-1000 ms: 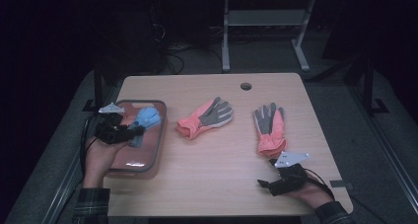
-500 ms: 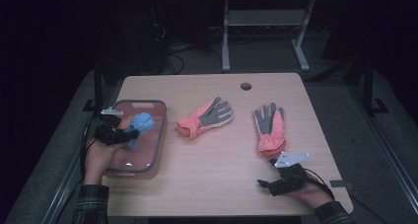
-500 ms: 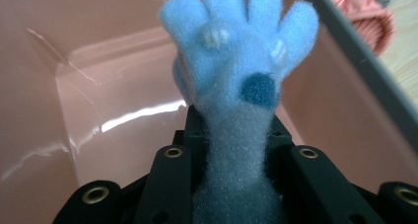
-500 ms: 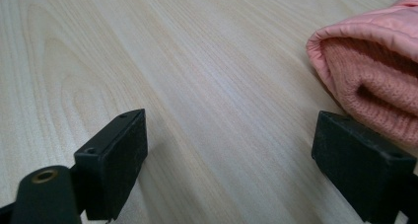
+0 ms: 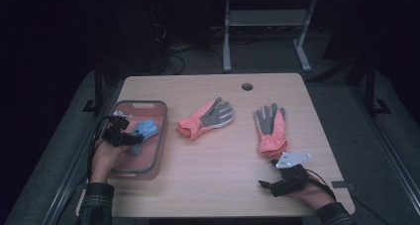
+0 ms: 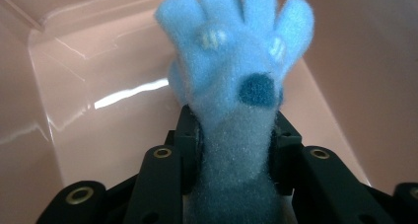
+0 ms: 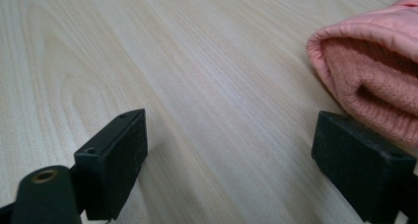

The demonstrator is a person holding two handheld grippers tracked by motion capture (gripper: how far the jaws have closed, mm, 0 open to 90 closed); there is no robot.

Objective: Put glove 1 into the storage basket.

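A fuzzy blue glove (image 5: 145,129) (image 6: 236,71) lies low inside the pink tray (image 5: 162,136) (image 6: 98,61) at the table's left. My left gripper (image 5: 131,138) (image 6: 236,135) has the glove's cuff between its jaws; they have just been opening, and the pads still touch the cuff on both sides. My right gripper (image 5: 270,179) (image 7: 231,150) rests open on the wood near the front right, with nothing between its fingers. The cuff of a coral glove (image 5: 270,128) (image 7: 374,71) lies just beside its right jaw.
A second coral and grey glove (image 5: 205,118) lies palm up in the middle of the table (image 5: 223,175). A round cable hole (image 5: 247,86) sits near the far edge. A metal stand (image 5: 267,31) stands on the floor beyond the table.
My left hand has sunk with the blue glove, down into the tray and a little toward the near side. The right hand has kept still.
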